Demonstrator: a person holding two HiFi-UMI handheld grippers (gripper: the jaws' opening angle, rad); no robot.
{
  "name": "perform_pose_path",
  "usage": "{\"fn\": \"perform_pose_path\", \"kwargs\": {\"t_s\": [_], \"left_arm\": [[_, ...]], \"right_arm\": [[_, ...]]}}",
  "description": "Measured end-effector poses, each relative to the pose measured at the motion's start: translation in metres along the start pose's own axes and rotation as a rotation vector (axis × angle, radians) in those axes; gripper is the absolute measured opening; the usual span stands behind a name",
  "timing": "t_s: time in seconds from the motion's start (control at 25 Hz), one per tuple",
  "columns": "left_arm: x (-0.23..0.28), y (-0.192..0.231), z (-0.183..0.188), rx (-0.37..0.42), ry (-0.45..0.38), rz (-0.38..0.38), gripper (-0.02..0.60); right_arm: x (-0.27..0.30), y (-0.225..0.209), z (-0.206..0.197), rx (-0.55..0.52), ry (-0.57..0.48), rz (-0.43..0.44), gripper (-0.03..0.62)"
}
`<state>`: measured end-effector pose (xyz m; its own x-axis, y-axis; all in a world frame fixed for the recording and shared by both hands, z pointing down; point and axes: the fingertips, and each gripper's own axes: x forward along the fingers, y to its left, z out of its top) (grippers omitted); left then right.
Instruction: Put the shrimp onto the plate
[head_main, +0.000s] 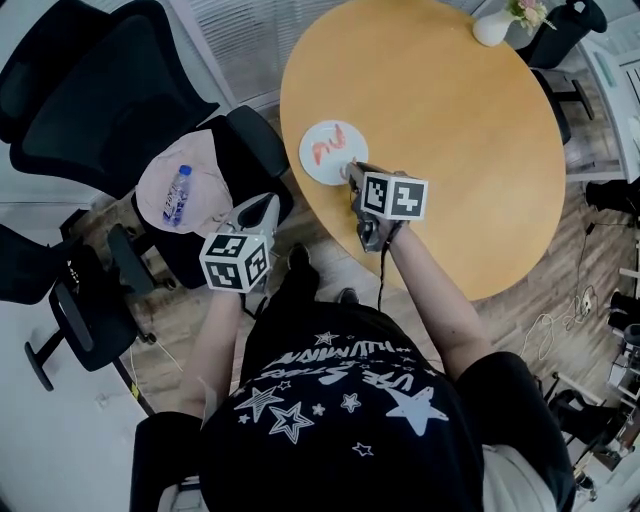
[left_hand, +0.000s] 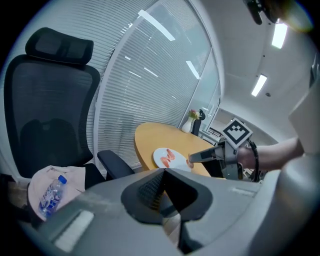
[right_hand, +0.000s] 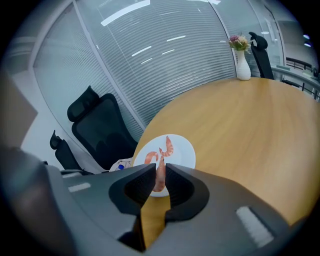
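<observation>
A white plate (head_main: 318, 172) (right_hand: 183, 153) lies near the left edge of the round wooden table (head_main: 450, 130). Two orange shrimps (head_main: 326, 147) (right_hand: 168, 145) lie on it. My right gripper (head_main: 351, 172) (right_hand: 160, 169) hovers at the plate's near rim, shut on a third shrimp (right_hand: 160, 176) that hangs upright between the pads. In the left gripper view that right gripper (left_hand: 196, 157) is at the plate (left_hand: 161, 162). My left gripper (head_main: 268, 204) (left_hand: 164, 173) is off the table to the left, above a chair, its jaws together with nothing in them.
Under the left gripper a black office chair (head_main: 250, 150) carries a pale cloth (head_main: 205, 180) and a water bottle (head_main: 177, 195) (left_hand: 51, 195). A white vase with flowers (head_main: 492, 27) (right_hand: 243, 70) stands at the table's far side. More chairs surround the table.
</observation>
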<state>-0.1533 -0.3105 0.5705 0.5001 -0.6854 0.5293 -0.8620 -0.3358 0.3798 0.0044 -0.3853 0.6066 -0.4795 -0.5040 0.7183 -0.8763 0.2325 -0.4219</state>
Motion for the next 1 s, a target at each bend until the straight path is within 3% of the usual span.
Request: {"fn": "perform_pose_path", "kwargs": {"t_s": [0.76,1.0], "left_arm": [[0.015,0.025,-0.009,-0.034,0.038,-0.013,0.002],[0.017,0.019,-0.006,-0.02,0.033,-0.021,0.002]], "right_arm": [[0.043,-0.012,-0.007,0.067,0.095,-0.157,0.066],[0.044,-0.014,-0.006,0.095,0.105,-0.16,0.066]]}}
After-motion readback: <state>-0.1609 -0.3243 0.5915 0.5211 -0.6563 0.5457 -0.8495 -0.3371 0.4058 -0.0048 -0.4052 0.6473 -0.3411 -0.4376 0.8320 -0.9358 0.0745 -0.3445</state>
